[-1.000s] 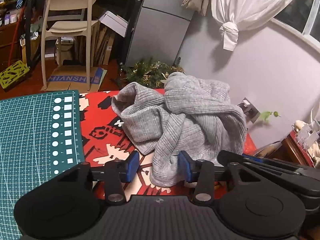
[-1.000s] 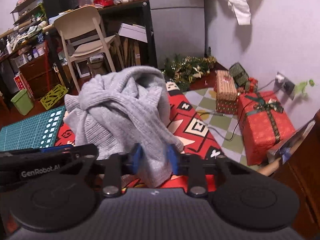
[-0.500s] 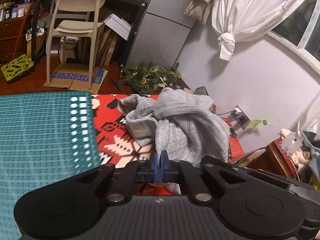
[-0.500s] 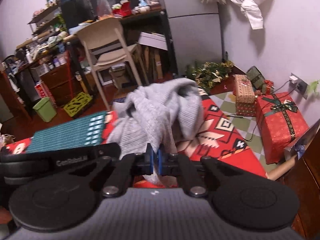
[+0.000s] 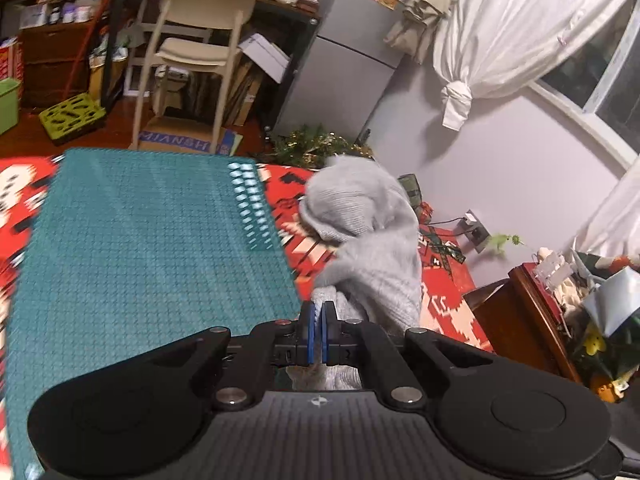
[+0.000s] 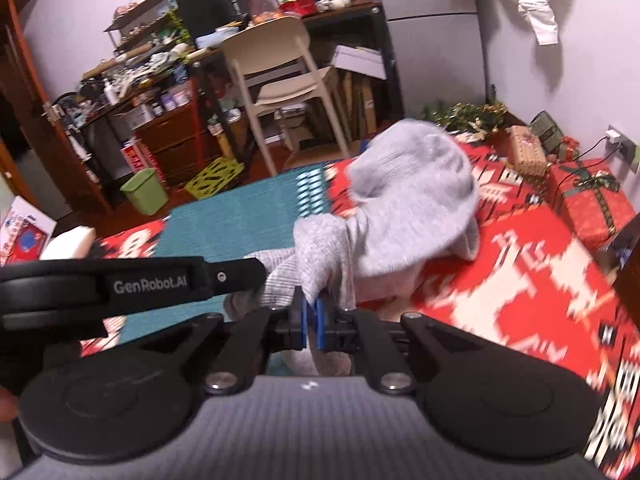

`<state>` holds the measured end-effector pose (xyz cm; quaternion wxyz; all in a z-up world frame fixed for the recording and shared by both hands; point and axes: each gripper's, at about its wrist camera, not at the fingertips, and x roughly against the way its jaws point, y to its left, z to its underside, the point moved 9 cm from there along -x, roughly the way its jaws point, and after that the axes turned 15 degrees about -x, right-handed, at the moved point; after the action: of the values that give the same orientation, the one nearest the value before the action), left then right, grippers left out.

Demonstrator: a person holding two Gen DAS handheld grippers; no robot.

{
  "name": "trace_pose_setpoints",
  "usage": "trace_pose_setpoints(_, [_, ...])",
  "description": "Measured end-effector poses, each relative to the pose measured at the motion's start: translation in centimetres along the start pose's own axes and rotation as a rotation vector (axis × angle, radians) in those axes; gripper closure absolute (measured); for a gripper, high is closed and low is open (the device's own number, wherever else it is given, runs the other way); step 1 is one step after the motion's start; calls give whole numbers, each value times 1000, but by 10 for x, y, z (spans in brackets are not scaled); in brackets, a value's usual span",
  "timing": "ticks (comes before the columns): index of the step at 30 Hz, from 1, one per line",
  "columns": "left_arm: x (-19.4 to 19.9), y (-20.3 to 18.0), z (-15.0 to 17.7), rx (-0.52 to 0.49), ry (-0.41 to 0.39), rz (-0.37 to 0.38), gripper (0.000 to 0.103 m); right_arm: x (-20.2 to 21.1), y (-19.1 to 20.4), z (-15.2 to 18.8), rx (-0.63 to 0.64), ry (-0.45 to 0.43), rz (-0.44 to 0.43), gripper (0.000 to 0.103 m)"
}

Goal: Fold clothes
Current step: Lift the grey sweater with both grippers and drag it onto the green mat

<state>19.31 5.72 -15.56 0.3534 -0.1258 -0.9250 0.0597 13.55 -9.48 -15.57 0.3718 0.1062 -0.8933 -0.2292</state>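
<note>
- Grey knitted garment (image 5: 372,240) sits bunched in a heap on the red patterned cloth (image 5: 444,300), just to the right of the teal cutting mat (image 5: 140,248); its near edge is drawn toward both grippers
- Left gripper (image 5: 319,316) has its blue pads pressed together on a fold of the grey knit, with fabric showing above and below the closed pads
- Right gripper (image 6: 311,314) is likewise clamped on a gathered strip of the same garment; the knit rises out of the pads and runs up into the heap
- From the right wrist view, the black body of the left gripper, lettered "GenRobot.AI", crosses the left side of the frame and ends against the grey fabric, so the two grippers hold the garment close beside one another
- The far part of the garment is rounded and blurred in both views; its shape as a piece of clothing cannot be told
- Beyond the mat stand a cream chair (image 5: 200,40) and a cluttered desk (image 6: 132,76); a grey refrigerator (image 5: 340,76) is against the wall
- A white curtain (image 5: 500,36), knotted at its lower end, hangs at the right
- Wrapped red gift boxes (image 6: 592,200) lie on the floor past the cloth's right edge, near green tinsel (image 6: 468,114)
</note>
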Motion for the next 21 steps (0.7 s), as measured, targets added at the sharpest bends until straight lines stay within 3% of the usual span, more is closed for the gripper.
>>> trace_pose_setpoints(7, [65, 27, 39, 65, -9, -29, 100, 56, 61, 76, 64, 21, -34, 99])
trace_pose_setpoints(13, [111, 49, 65, 112, -33, -69, 103, 83, 88, 135, 99, 65, -46, 99])
trace_pose_setpoints(17, [125, 58, 82, 127, -22, -61, 103, 101, 100, 164, 126, 73, -36, 99])
trace_pose_setpoints(21, [126, 48, 88, 122, -22, -7, 102, 116, 101, 185, 141, 72, -7, 97])
